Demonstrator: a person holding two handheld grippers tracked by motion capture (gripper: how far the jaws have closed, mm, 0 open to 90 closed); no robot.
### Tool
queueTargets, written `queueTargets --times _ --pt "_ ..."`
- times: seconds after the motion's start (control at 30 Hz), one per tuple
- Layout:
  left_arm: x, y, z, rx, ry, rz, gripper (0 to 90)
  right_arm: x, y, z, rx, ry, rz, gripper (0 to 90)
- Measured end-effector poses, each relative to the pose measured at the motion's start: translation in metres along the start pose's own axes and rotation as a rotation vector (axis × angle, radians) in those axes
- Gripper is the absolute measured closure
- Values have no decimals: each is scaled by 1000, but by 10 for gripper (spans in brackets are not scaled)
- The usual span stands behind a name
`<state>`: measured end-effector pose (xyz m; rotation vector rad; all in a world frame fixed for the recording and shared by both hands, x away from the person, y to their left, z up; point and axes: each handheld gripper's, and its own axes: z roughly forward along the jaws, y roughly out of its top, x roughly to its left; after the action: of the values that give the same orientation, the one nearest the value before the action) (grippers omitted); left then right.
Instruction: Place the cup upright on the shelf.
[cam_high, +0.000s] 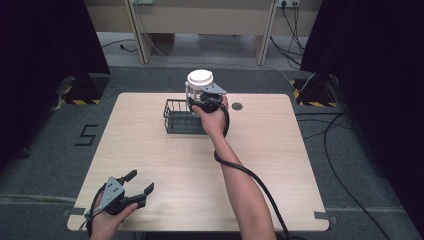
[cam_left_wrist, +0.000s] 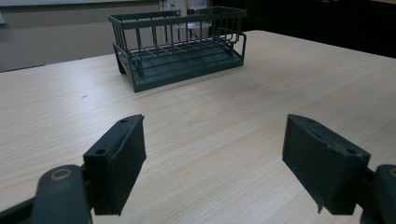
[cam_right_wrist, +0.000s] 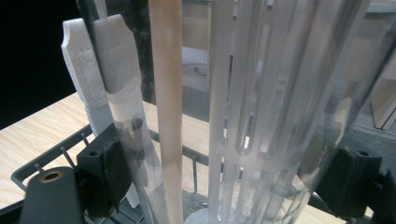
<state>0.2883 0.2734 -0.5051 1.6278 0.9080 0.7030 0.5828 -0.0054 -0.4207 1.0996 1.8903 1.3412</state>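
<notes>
Table (cam_high: 165, 170): pale wood grain, round grommet hole (cam_high: 237, 106) near the far edge.
Floor (cam_high: 45, 165): grey carpet, a black "5" mark (cam_high: 86, 135) on it.
Curtains (cam_high: 45, 45): black, on both sides of the room.
Far wall: beige desk (cam_high: 200, 20) with white legs.
Cables (cam_high: 345, 150): black, trailing over the floor.
Hazard bases (cam_high: 80, 92): yellow-black striped, at both far corners.
Light: even, soft.

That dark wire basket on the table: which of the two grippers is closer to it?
The right. The right gripper is at the basket, clamped around a clear jug at its right end. The left gripper hovers open by the table's near left corner, well away.
</notes>
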Motion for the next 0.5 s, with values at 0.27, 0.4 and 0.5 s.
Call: queueTargets --times 0.27,0.4,0.5 --pt "0 0 0 1 -1 0 208 3 -4 3 10 5 -3 183" --pt "0 0 0 1 -1 0 208 4 -8 5 17 7 2 182" --pt "0 0 0 1 -2 -1 208 4 -11 6 24 4 4 182"
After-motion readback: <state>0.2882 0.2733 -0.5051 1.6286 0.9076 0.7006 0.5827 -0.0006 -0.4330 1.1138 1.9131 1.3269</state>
